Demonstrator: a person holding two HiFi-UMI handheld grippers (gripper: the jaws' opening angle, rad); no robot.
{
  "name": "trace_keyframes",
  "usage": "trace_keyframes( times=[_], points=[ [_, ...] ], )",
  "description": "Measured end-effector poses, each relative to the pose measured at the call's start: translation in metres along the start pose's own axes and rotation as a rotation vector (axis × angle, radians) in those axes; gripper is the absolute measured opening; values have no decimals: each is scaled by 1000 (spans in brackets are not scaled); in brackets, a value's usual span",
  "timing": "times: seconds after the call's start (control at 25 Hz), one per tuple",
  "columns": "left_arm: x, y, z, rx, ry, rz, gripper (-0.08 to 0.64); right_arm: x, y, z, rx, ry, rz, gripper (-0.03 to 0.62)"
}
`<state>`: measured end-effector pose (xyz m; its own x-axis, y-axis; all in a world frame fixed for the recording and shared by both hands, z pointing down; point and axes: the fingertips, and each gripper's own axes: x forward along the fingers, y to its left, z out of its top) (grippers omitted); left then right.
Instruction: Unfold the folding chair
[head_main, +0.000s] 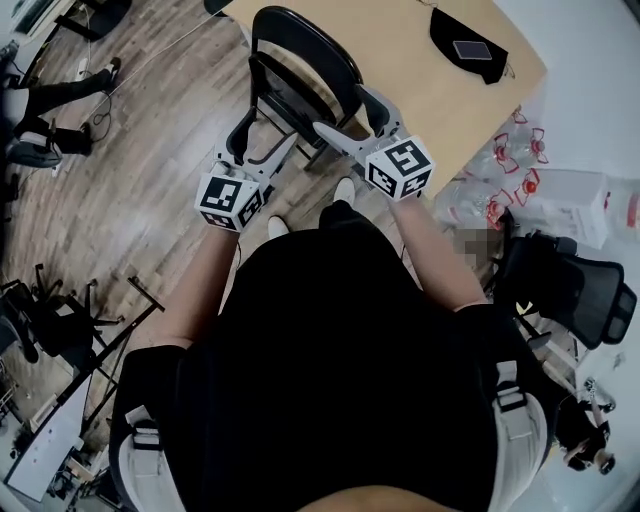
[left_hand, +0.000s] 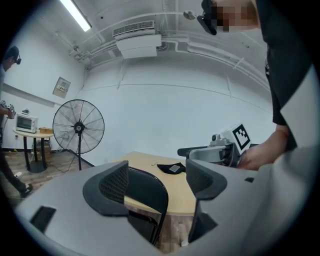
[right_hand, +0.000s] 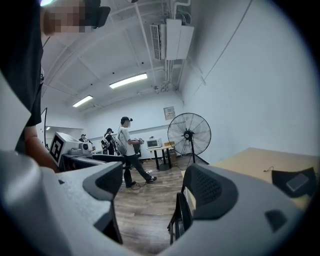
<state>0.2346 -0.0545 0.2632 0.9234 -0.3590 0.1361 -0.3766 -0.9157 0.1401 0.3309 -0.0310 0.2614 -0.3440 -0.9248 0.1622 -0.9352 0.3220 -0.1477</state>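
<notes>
Okay, left tongs (head_main: 262, 145) and right tongs (head_main: 350, 118) both spread wide, nothing pinched, closing on the black folding chair (head_main: 300, 60) at upper centre, just in front of the tan surface (head_main: 420, 100). Likely a stiff, weighty metal frame with slick tubing, so backrest rim and seat edge look the best holds. That surface crowds the swing, with plastic bottles (head_main: 505, 170) at right.

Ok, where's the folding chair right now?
In the head view the folding chair stands top centre, at the wooden table's edge, just beyond the left gripper and right gripper.
</notes>
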Motion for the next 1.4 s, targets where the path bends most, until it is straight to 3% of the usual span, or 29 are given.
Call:
trace_keyframes(
  times=[0.4,0.6,0.96,1.4],
  points=[
    [62,23,-17,-50,-5,176,336,36,-86,-29,-15,135,70,416],
    [85,28,-31,-50,15,230,336,56,-116,-49,-33,189,57,415],
    [107,45,-54,-67,40,300,336,91,-165,-92,-35,303,-11,408],
    [123,63,-57,-66,51,361,334,115,-197,-135,23,425,-23,362]
  ],
)
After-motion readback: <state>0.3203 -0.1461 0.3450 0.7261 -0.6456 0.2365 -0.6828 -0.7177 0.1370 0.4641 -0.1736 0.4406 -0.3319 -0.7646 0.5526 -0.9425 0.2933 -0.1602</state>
